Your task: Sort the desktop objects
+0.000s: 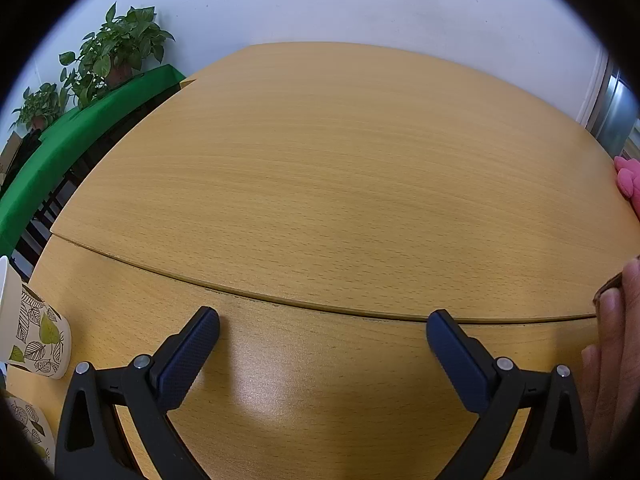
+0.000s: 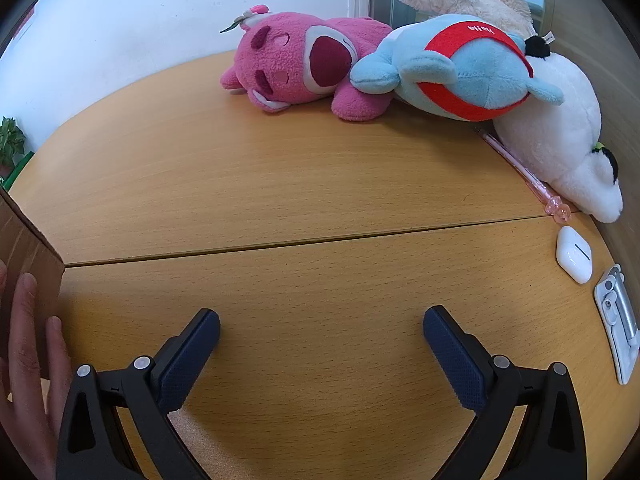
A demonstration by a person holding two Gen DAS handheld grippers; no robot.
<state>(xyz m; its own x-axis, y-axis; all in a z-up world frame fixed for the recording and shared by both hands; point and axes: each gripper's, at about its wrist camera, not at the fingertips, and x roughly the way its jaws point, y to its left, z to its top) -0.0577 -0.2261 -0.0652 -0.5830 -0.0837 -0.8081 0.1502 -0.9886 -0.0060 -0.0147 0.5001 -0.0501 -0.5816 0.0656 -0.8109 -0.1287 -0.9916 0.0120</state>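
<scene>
Wooden table [image 2: 304, 184]: both claws [image 1: 323, 330] [image 2: 321, 328] spread wide, nothing gripped.

Left gripper [image 1: 323, 322], right gripper [image 2: 322, 320]: black frames, silver screws, navy textured fingers [image 2: 190, 360]; bare-skinned hand [image 2: 28, 364].

plush toys [image 2: 304, 64]: 4 | pen [image 2: 520, 168]: 1 | earbud case [image 2: 574, 254]: 1 | cups [image 1: 36, 332]: 2

Potted plants [image 1: 116, 48], green cloth [image 1: 60, 148], perhaps a window frame [image 1: 612, 108]
</scene>
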